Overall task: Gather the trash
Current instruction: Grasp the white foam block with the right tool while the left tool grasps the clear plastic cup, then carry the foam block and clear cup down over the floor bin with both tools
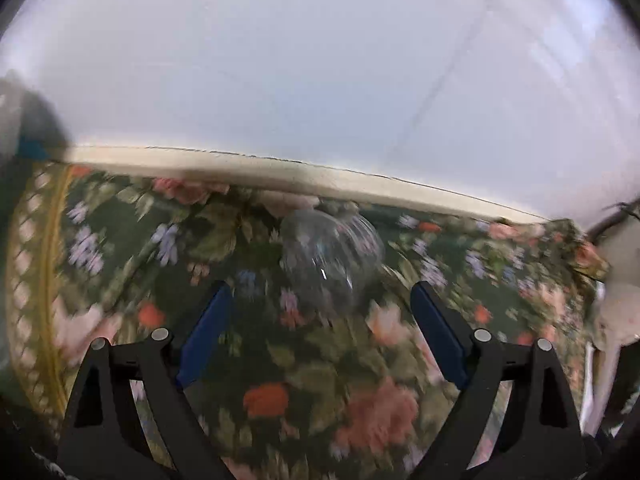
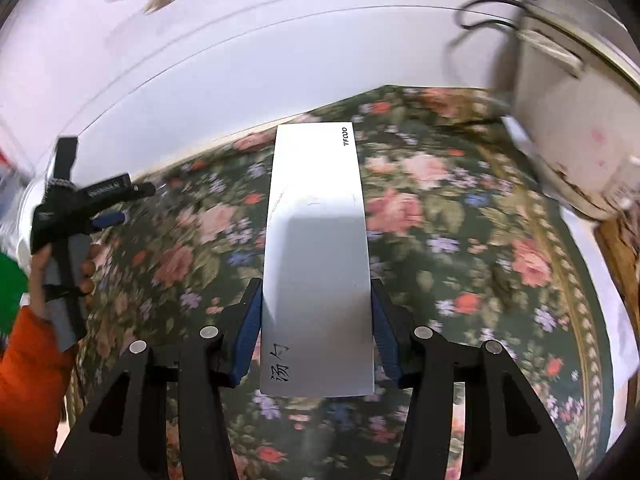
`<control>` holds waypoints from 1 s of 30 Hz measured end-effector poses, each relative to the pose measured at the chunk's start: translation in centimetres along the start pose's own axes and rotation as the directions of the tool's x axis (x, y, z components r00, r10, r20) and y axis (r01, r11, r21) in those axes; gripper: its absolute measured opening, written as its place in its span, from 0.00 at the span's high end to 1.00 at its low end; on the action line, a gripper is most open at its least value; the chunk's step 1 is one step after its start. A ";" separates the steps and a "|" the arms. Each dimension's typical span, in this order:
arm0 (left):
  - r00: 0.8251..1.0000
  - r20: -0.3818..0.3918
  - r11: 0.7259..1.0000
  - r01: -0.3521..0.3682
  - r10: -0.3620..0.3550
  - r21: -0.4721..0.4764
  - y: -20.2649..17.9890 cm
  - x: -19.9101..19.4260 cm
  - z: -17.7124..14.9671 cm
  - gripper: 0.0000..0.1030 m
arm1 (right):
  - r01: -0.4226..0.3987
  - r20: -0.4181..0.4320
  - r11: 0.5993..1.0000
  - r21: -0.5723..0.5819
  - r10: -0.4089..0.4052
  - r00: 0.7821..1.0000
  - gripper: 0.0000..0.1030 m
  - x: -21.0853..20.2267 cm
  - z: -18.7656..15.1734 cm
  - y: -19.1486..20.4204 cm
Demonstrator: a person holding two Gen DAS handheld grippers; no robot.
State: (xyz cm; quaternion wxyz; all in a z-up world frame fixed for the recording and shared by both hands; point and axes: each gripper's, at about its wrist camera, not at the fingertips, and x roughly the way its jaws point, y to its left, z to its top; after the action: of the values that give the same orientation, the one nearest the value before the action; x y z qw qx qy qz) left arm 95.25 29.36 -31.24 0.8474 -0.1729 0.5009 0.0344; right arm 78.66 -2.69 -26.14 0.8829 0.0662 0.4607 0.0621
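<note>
A long white paper packet (image 2: 316, 240) with black print sits lengthways between the blue pads of my right gripper (image 2: 316, 304), which is shut on it and holds it above the floral tablecloth (image 2: 460, 240). A crumpled clear plastic cup (image 1: 332, 256) lies on the same cloth (image 1: 280, 360) near the wall. My left gripper (image 1: 320, 292) hovers just short of the cup, open, with nothing between its fingers. The right wrist view also shows the left gripper (image 2: 128, 204) at the far left, held by a hand with an orange sleeve (image 2: 28, 368).
A white wall (image 1: 280, 80) runs along the table's far edge. A worn white appliance (image 2: 568, 120) with a black cable (image 2: 480, 12) stands at the right corner. Something green (image 2: 10, 280) shows at the left edge. The left wrist view is blurred.
</note>
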 end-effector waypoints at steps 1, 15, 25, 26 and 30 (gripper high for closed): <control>1.000 -0.004 1.000 0.001 -0.001 -0.003 0.0 0.6 0.3 0.13 | 0.008 0.001 1.000 0.017 -0.008 1.000 0.54 0.0 -0.1 -0.4; 1.000 0.014 0.997 -0.028 0.027 0.072 -2.4 0.1 -1.2 0.44 | 0.004 0.002 0.996 0.092 -0.004 1.000 0.54 -1.7 -1.6 -2.8; 0.993 0.118 0.987 -0.031 0.012 0.160 -6.9 -12.2 -8.1 0.44 | -0.084 0.075 0.996 -0.011 0.085 0.994 0.54 -7.2 -1.4 -2.2; 0.990 0.139 0.986 -0.025 0.002 0.164 -7.6 -14.2 -9.2 0.44 | -0.100 0.086 0.995 -0.025 0.102 0.991 0.54 -8.2 -1.5 -2.3; 0.975 0.220 0.988 -0.022 -0.012 0.152 -8.9 -20.4 -12.7 0.44 | -0.136 0.126 0.987 -0.087 0.147 0.981 0.54 -11.5 -2.2 -2.7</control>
State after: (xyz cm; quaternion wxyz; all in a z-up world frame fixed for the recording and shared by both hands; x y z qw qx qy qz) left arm 76.62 19.23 -16.96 0.9083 -0.1012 0.4055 0.0168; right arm 70.48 -7.18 -18.56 0.9068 0.0681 0.3923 0.1383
